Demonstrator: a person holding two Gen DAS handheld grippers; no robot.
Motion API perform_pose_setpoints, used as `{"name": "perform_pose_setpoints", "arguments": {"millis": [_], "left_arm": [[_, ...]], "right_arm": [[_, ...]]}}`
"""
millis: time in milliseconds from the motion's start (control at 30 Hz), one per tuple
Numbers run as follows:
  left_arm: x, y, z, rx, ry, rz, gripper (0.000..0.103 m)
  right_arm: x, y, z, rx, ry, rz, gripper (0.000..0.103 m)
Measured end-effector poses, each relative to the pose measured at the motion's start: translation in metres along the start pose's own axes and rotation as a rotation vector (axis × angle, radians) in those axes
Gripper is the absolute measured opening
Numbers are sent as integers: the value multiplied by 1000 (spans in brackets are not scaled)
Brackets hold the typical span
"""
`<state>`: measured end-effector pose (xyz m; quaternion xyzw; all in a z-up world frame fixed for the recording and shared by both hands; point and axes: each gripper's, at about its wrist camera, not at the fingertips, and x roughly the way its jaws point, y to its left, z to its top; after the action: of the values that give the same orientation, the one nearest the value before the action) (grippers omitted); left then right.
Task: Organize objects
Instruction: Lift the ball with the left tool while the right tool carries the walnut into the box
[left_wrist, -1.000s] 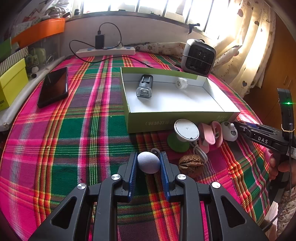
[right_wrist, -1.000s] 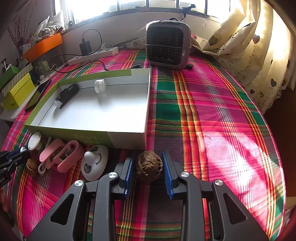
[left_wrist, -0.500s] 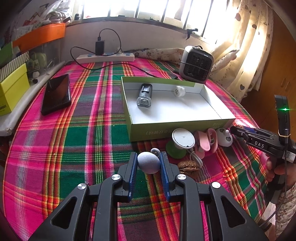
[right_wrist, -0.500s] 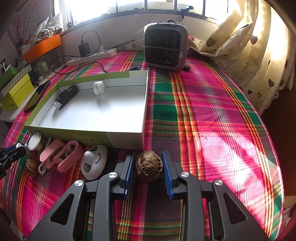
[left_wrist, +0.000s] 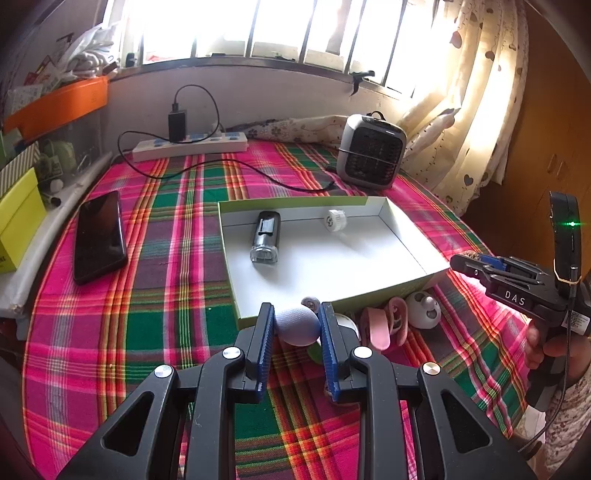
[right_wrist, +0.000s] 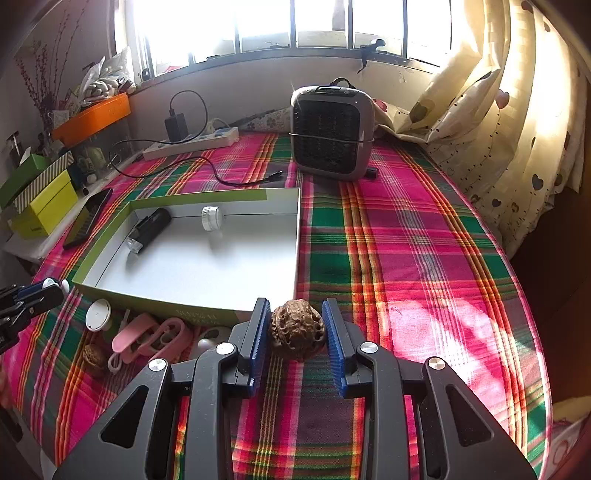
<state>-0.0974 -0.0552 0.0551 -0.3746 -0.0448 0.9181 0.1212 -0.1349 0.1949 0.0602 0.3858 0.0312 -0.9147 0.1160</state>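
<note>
Your plaid tabletop (left_wrist: 177, 325) carries the green box (left_wrist: 373, 201), phone (left_wrist: 99, 236), power strip (left_wrist: 192, 144) and heater (left_wrist: 371, 151).

A torch (left_wrist: 264, 236) and a cap (left_wrist: 334, 220) lie in the box (left_wrist: 410, 251); clips (left_wrist: 380, 325) lie before it, the heater (left_wrist: 371, 151) behind, the phone (left_wrist: 99, 236) left.

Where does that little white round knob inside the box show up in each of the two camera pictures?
Left wrist view: the white knob lies against the far wall of the box, right of centre.
Right wrist view: the same knob sits at the far wall, left of centre.
Shared landmark: the grey heater beyond the box.
</note>
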Motion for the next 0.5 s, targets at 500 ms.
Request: {"name": "perform_pose_setpoints", "arguments": {"millis": [500], "left_arm": [[37, -3, 50, 28, 9, -26, 22]], "right_arm": [[14, 13, 44, -48, -23, 46, 30]]}}
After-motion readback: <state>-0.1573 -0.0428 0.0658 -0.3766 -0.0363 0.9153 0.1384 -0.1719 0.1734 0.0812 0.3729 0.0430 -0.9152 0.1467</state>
